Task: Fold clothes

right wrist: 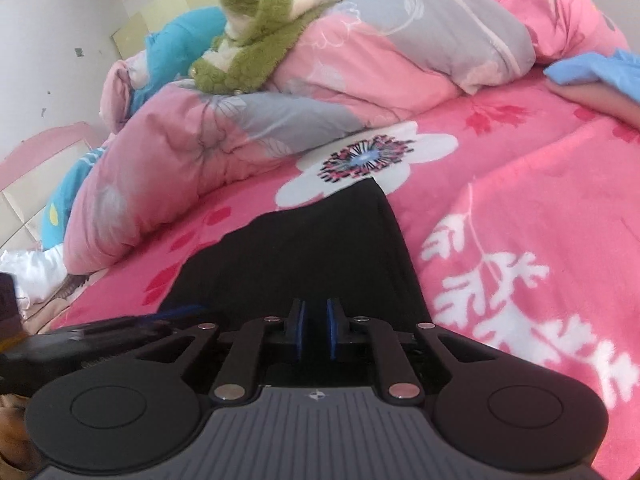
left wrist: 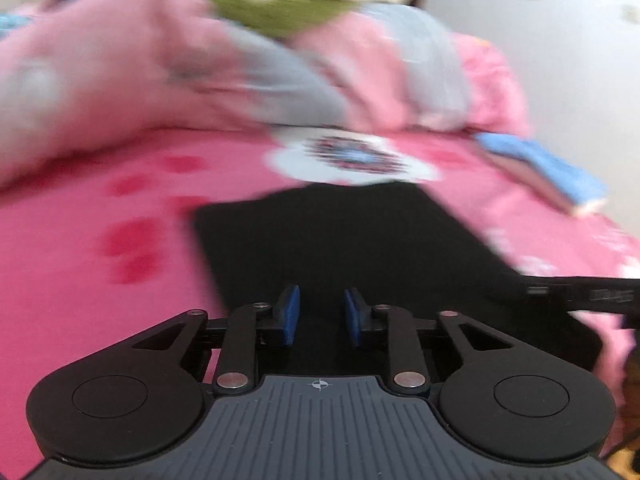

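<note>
Black cloth (left wrist: 340, 240): lies flat on the pink bed (left wrist: 80, 280).
Left fingers (left wrist: 289, 314): apart, holding nothing.
Right fingers (right wrist: 301, 328): almost closed, grip unclear.

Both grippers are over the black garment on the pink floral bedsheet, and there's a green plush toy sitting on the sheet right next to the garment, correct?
Not quite. The green plush toy is not beside the black garment; the right wrist view shows it up on the bunched pink and grey quilt at the far side. The rest holds: left gripper and right gripper are over the garment on the pink floral bedsheet.
</note>
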